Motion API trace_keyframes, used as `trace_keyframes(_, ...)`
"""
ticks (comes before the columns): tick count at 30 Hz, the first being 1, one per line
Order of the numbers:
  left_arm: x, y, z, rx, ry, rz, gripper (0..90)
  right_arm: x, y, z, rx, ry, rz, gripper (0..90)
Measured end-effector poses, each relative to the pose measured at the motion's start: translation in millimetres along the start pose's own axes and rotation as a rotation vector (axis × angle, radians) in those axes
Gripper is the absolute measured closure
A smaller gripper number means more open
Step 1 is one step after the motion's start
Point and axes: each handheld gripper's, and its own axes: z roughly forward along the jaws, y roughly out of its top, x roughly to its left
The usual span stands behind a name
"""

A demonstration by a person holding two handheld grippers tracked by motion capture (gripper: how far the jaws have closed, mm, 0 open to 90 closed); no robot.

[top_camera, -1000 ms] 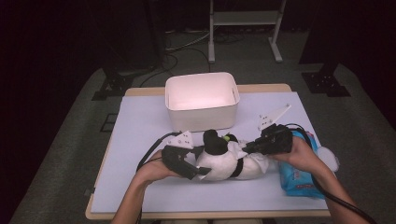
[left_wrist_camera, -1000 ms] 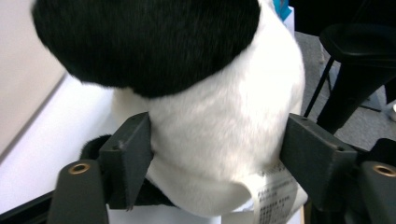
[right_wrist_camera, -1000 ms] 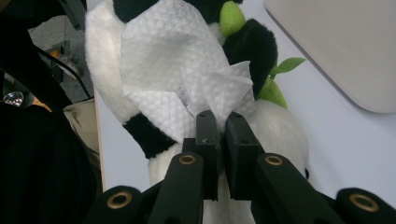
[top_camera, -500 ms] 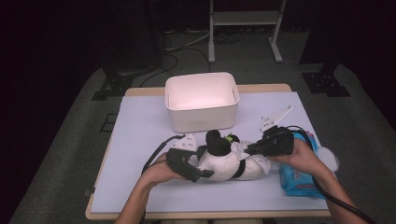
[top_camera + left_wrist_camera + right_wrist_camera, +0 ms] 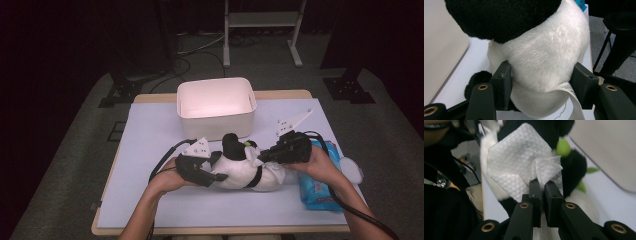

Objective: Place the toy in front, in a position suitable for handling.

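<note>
Two grippers work on one soft toy here, and most of the risk lies in how they share it. The plush panda (image 5: 245, 170) lies on its side on the pale mat (image 5: 150, 130), just in front of the white bin (image 5: 216, 107). The left gripper (image 5: 541, 85) has its jaws on either flank of the toy's white body; they have just been closing, and in the left gripper view the pads now dent the fur. The right gripper (image 5: 540, 195) has its jaws together, pinching a folded white wipe (image 5: 521, 162) held against the panda's upper side near its dark ear and green trim.

The hold on the plush is the first weak point: the stuffing gives, so a squeeze on the rounded belly may slide off toward the narrow end once the wipe starts to drag across the fur, and the toy would roll or twist. The sewn label (image 5: 571, 97) hangs right by one jaw and could get caught in the grip or tugged.

The wipe is held only by a bunched corner. Hard rubbing on the nap could pull it out of the pinch or leave it crumpled and useless.

Pushing toward the bin could shove the panda against its wall. The blue wipe pack (image 5: 320, 182) lies under the right forearm and could be swept toward the table edge.
</note>
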Motion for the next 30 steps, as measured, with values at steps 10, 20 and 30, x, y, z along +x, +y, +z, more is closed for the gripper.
trace_keyframes(10, 1.5, -3.6, -1.1, -0.014, -0.005, -0.010, 41.9, 2.8, 8.2, -4.5, 0.021, -0.028, -0.021, 83.9)
trace_keyframes(20, 2.4, 3.8, -4.9, -0.020, 0.011, 0.002, 47.0, -4.0, -9.6, -5.9, 0.054, -0.039, 0.013, 83.8)
trace_keyframes(30, 2.1, 14.5, -19.1, -0.018, 0.039, 0.021, 47.4, -3.6, -5.3, 8.7, -0.013, 0.011, 0.023, 84.9)
